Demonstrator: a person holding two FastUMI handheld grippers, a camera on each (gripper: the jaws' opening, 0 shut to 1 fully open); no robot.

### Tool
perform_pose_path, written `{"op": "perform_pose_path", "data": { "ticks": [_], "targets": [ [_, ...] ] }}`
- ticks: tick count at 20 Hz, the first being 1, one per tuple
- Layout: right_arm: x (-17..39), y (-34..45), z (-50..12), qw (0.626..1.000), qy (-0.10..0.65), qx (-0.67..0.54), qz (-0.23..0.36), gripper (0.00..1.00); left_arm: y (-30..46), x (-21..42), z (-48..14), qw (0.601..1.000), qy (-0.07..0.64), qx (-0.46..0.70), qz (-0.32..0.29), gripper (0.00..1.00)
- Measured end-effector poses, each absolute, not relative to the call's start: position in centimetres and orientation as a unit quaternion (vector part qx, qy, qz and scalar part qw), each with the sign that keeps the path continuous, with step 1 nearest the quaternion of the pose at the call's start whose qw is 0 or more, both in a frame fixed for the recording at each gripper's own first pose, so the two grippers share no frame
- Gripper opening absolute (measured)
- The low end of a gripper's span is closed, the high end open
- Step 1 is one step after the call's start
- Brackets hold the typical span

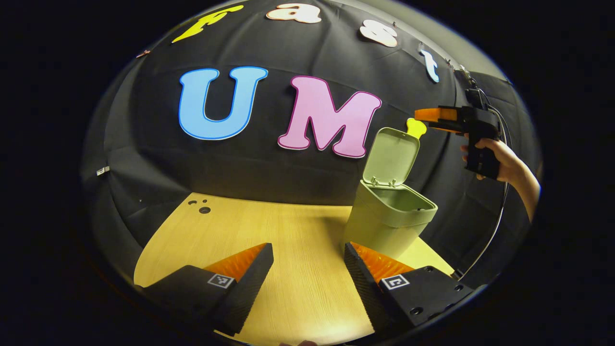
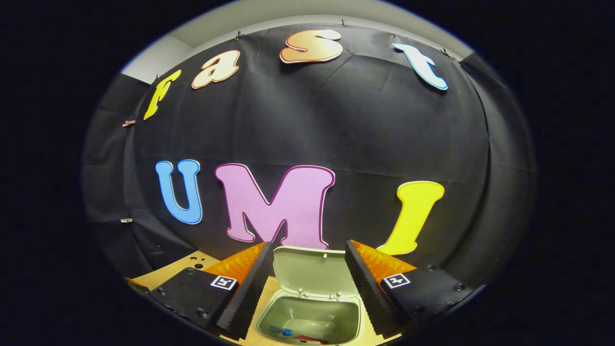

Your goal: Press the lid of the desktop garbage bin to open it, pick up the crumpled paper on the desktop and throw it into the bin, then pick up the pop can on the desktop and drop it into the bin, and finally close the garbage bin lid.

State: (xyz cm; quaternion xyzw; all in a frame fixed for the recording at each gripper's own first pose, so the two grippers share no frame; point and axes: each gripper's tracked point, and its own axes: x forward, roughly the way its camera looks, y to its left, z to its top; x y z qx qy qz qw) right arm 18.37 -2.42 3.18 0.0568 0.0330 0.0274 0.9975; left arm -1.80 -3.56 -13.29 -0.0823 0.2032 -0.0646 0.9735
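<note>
Green desktop bin (image 1: 389, 216) stands at table's (image 1: 288, 226) far edge w/ lid (image 2: 314, 269) upright, items inside, right gripper (image 2: 309, 288) held above it, fingers spread wide & empty, probably to shut lid; left gripper (image 1: 307, 278) likewise wide, idle.

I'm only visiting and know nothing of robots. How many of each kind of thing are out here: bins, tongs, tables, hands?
Bin: 1, its lid standing open
Tongs: 2, the left tongs and the right tongs, both open
Table: 1
Hand: 1, holding the right tongs
Total: 5
</note>
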Motion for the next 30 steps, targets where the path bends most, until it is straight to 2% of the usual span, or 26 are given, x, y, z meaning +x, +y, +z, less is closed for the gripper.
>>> {"op": "perform_pose_path", "data": {
  "ticks": [7, 12, 17, 21, 30],
  "targets": [
    [22.8, -3.2, 2.5, 0.996, 0.052, 0.074, 0.008, 0.94, -3.0, -2.4, -13.4, 0.974, 0.204, -0.082, -0.055, 0.95],
    [26.1, -4.1, 0.8, 0.996, 0.078, 0.043, -0.008, 0.94, -2.1, -3.0, -13.7, 0.974, 0.208, -0.087, -0.041, 0.95],
    [27.5, -3.7, -1.2, 0.993, 0.104, 0.048, -0.008, 0.94, -1.3, -3.2, -13.7, 0.973, 0.21, -0.087, -0.03, 0.95],
    [26.2, -3.4, -1.5, 0.993, 0.108, 0.056, -0.001, 0.95, -1.1, -3.1, -13.9, 0.973, 0.211, -0.089, -0.026, 0.95],
    [19.5, -2.2, -3.7, 0.992, 0.104, 0.074, 0.018, 0.95, -2.5, -2.3, -13.9, 0.972, 0.213, -0.076, -0.056, 0.95]
  ]
}}
